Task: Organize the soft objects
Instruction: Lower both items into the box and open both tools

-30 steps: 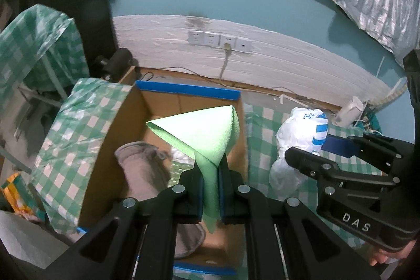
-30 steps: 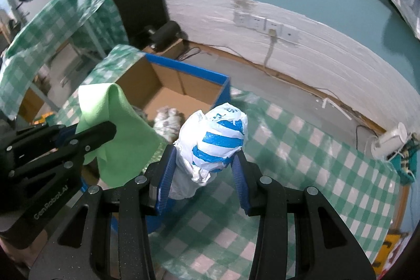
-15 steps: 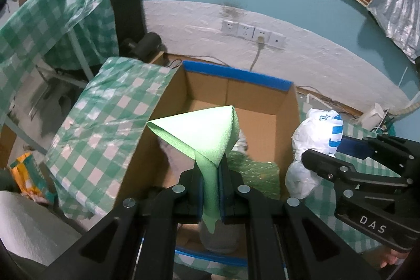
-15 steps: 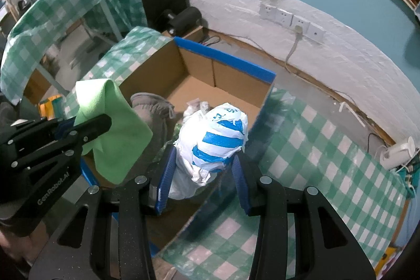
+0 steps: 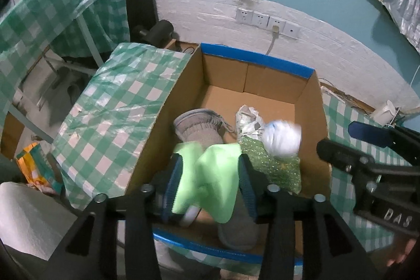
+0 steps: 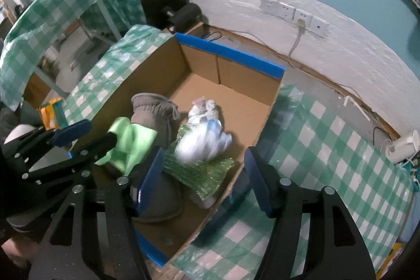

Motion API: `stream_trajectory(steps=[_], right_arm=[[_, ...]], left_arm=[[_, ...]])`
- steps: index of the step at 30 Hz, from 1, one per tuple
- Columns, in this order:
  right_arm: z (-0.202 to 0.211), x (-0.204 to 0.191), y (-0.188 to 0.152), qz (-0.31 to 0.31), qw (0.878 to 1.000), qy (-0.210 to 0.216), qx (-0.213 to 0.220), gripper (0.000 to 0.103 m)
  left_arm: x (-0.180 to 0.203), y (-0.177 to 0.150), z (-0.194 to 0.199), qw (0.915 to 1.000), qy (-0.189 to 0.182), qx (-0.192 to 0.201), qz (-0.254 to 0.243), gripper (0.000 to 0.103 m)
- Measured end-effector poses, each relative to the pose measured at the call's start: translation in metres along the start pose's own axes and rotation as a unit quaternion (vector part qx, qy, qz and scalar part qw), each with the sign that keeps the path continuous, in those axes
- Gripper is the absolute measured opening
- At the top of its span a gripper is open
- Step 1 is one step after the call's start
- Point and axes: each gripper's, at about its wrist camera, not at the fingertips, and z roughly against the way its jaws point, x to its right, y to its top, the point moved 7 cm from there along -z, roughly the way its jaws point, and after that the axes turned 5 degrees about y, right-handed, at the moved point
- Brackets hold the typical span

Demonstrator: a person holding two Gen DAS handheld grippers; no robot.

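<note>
Fingers [image 5: 174, 176] of left gripper [image 5: 210, 180] now spread wide, green cloth [image 5: 210, 183] slipping loose between them, no longer pinched upright as a second ago. Same story right: right gripper [image 6: 203, 177] parted and empty, white-and-blue plastic bag bundle [image 6: 202, 141] blurred, dropping into cardboard box [image 6: 231, 54]. Both soft items released, so two more sorted. Cloth crumpled, sagging over grey slipper boot [image 5: 197, 129]; bundle landing on green bubble wrap [image 6: 202, 175], beside crumpled white bag [image 5: 246, 117].
</note>
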Motion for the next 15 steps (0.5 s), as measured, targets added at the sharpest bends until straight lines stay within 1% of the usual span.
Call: stream_trajectory(steps=[2, 3, 5, 7, 8, 9, 11, 15], right_arm=[[0.006, 0.005, 0.001, -0.007, 1.000, -0.003, 0.007, 0.065], [0.010, 0.007, 0.000, -0.009, 1.000, -0.006, 0.011, 0.065], [0.019, 0.010, 0.000, -0.012, 1.000, -0.012, 0.018, 0.066], [0.029, 0.014, 0.000, -0.016, 0.999, -0.016, 0.027, 0.067], [0.034, 0.015, 0.001, -0.017, 0.999, -0.017, 0.031, 0.067], [0.040, 0.017, 0.000, -0.020, 0.999, -0.018, 0.038, 0.067], [0.050, 0.020, -0.001, -0.024, 0.998, -0.018, 0.046, 0.068], [0.070, 0.028, -0.004, -0.030, 0.997, -0.027, 0.061, 0.068]], left_arm=[[0.000, 0.001, 0.005, 1.0000, -0.002, 0.004, 0.000, 0.050], [0.000, 0.001, 0.006, 1.0000, -0.003, 0.005, 0.000, 0.057], [0.002, 0.002, 0.011, 1.0000, -0.005, 0.008, -0.002, 0.065], [0.005, 0.004, 0.017, 0.9998, -0.003, 0.018, -0.008, 0.066], [0.007, 0.005, 0.019, 0.9996, 0.000, 0.023, -0.013, 0.067], [0.009, 0.006, 0.022, 0.9995, 0.002, 0.026, -0.018, 0.072], [0.011, 0.006, 0.025, 0.9993, -0.001, 0.028, -0.023, 0.074], [0.018, 0.007, 0.036, 0.9991, -0.015, 0.034, -0.022, 0.075]])
